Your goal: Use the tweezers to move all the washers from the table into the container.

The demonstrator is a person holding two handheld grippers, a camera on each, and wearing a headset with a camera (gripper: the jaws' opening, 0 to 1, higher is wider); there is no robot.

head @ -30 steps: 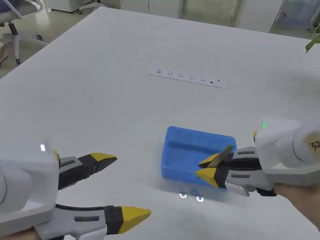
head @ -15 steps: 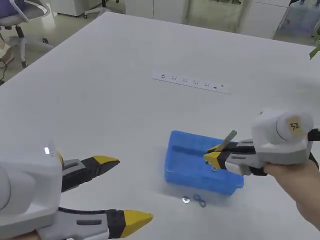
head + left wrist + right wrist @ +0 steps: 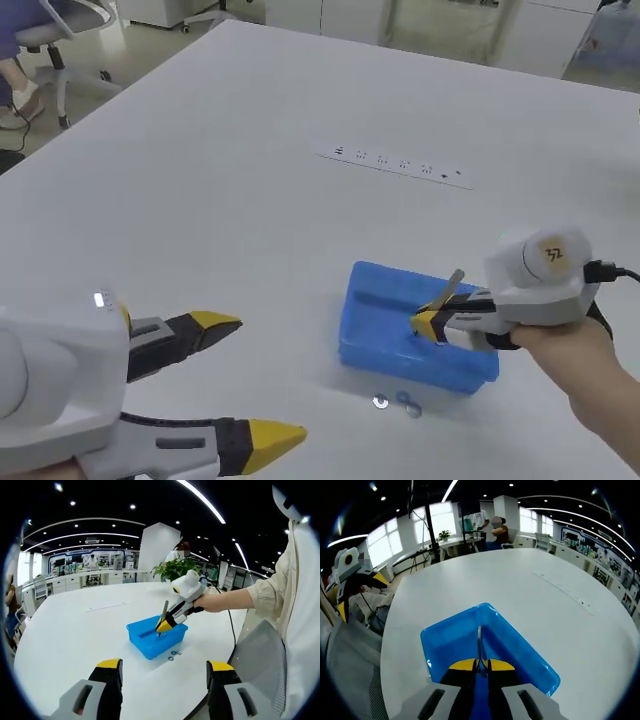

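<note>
Blue container (image 3: 372, 345) sits beneath the right gripper (image 3: 425, 323), whose jaws clench the tweezers (image 3: 449, 288); two washers (image 3: 380, 402) lie near its tips; left gripper (image 3: 272, 378) gapes, well apart.

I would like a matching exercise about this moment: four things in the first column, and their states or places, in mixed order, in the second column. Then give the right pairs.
Column one:
1. left gripper
2. right gripper
3. washers
4. container

Column two:
a. blue, standing on the table under the tweezers
b. open, holding nothing
c. lying on the table, just outside the container's near wall
d. shut on the tweezers

Pairs: 1-b, 2-d, 3-c, 4-a
</note>
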